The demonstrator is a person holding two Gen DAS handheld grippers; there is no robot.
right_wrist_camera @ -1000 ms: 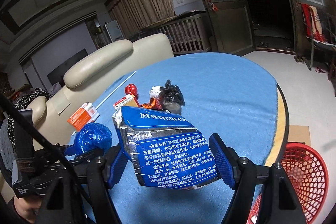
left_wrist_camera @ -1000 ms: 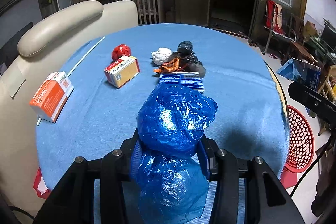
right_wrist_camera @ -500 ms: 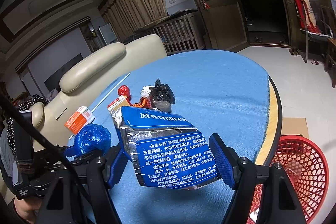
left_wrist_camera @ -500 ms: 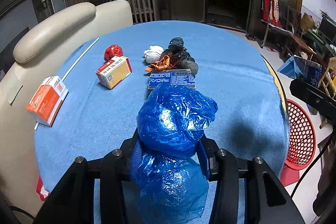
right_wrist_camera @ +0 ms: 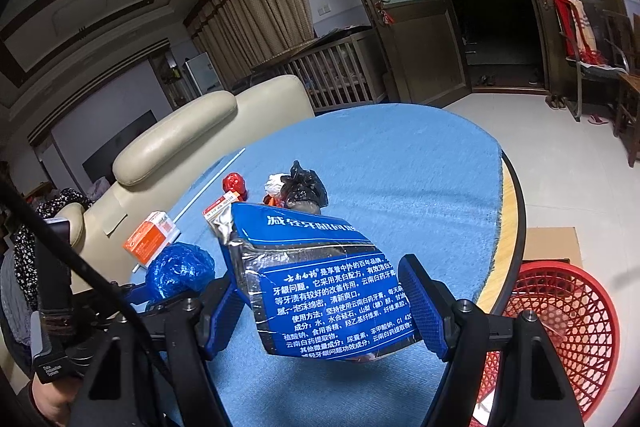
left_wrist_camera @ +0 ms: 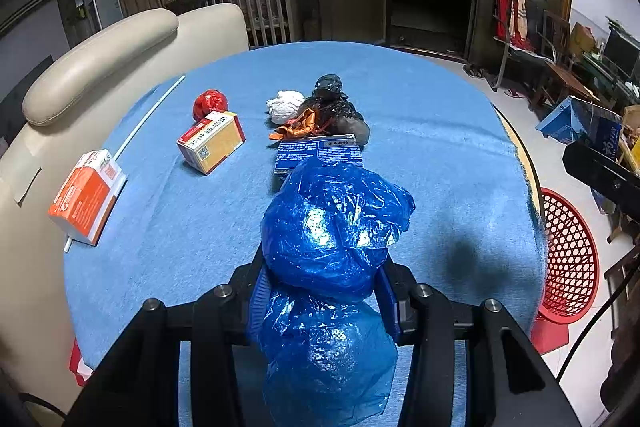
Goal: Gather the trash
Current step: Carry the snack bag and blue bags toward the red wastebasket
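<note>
My left gripper [left_wrist_camera: 322,291] is shut on a crumpled blue plastic bag [left_wrist_camera: 336,227], which bulges above and below the jaws over the near part of the blue-clothed round table [left_wrist_camera: 420,147]. My right gripper [right_wrist_camera: 324,303] is shut on a crushed blue toothpaste box [right_wrist_camera: 320,279], held above the table's near right edge. The same box shows at the far right of the left wrist view [left_wrist_camera: 576,123]. A red mesh basket [right_wrist_camera: 560,339] stands on the floor, below and right of the right gripper.
On the cloth lie a red crumpled ball [left_wrist_camera: 210,103], a yellow-red box [left_wrist_camera: 212,141], an orange-white carton [left_wrist_camera: 86,197], a white wad [left_wrist_camera: 285,105], a black bag [left_wrist_camera: 336,107], an orange wrapper [left_wrist_camera: 298,125], a flat blue box [left_wrist_camera: 318,153] and a white stick [left_wrist_camera: 150,115]. A cream sofa [left_wrist_camera: 100,51] borders the left.
Both views have drifted only slightly. Each gripper keeps the same hold on its item.
</note>
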